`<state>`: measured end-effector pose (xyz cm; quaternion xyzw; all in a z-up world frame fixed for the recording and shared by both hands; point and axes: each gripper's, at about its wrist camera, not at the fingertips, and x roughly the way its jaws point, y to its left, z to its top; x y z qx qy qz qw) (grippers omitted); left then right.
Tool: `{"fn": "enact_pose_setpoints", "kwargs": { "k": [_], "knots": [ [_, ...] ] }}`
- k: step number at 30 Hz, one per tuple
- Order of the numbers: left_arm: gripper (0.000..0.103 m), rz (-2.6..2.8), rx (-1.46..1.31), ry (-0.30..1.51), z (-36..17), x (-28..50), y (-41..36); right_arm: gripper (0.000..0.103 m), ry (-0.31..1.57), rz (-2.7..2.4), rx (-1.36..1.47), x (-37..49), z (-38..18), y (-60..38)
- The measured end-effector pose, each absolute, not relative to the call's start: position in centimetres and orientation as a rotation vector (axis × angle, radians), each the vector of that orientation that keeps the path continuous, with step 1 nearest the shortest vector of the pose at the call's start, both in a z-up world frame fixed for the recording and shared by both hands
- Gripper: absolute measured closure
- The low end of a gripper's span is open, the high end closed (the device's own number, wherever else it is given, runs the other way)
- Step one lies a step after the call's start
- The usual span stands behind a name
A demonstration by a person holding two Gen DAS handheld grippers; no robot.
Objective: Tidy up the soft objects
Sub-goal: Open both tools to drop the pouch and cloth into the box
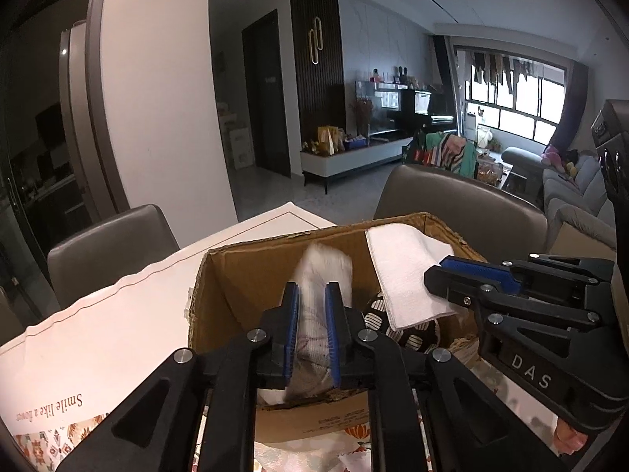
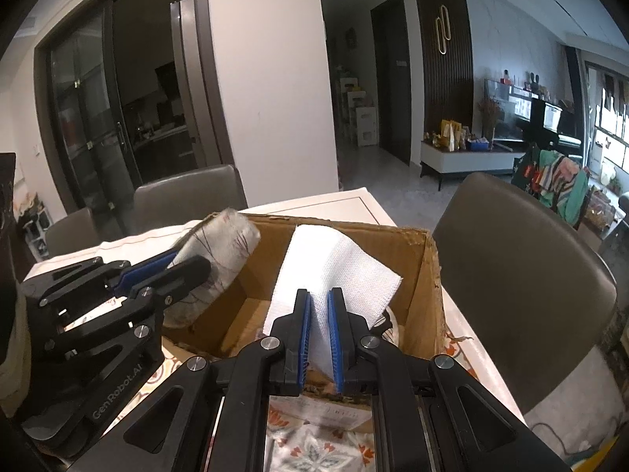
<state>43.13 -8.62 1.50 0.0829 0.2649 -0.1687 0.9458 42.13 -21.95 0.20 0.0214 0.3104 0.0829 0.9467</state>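
An open cardboard box (image 1: 251,259) (image 2: 428,275) stands on the table. My left gripper (image 1: 311,295) is shut on a rolled whitish cloth (image 1: 320,275) and holds it over the box's near edge; the roll (image 2: 220,251) and that gripper (image 2: 184,265) also show in the right wrist view. My right gripper (image 2: 319,299) is shut on a folded white cloth (image 2: 334,263), held over the box. In the left wrist view the white cloth (image 1: 401,267) hangs from the right gripper (image 1: 442,271). A black fabric with white spots (image 1: 377,314) lies inside the box.
The table has a flowered cloth (image 2: 314,452) and a white sheet with printed words (image 1: 98,326). Brown chairs (image 1: 110,244) (image 2: 523,275) stand around the table's far and right sides. A living room with a sofa (image 1: 570,192) lies beyond.
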Motion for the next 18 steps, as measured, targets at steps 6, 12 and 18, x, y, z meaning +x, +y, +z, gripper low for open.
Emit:
{"fn": "enact_pose_setpoints", "kwargs": {
  "k": [6, 12, 18],
  "knots": [
    [0.063, -0.323, 0.172, 0.523, 1.6, 42.8, -8.4, 0.076, 0.638, 0.158, 0.055, 42.5, 0.2, -22.4],
    [0.063, -0.299, 0.154, 0.516, 2.3, 41.4, -7.8, 0.076, 0.62, 0.129, 0.054, 41.3, 0.9, -22.6],
    [0.063, -0.273, 0.168, 0.481, 3.9, 38.9, -7.5, 0.076, 0.61, 0.13, 0.054, 39.6, 1.8, -22.4]
  ]
}}
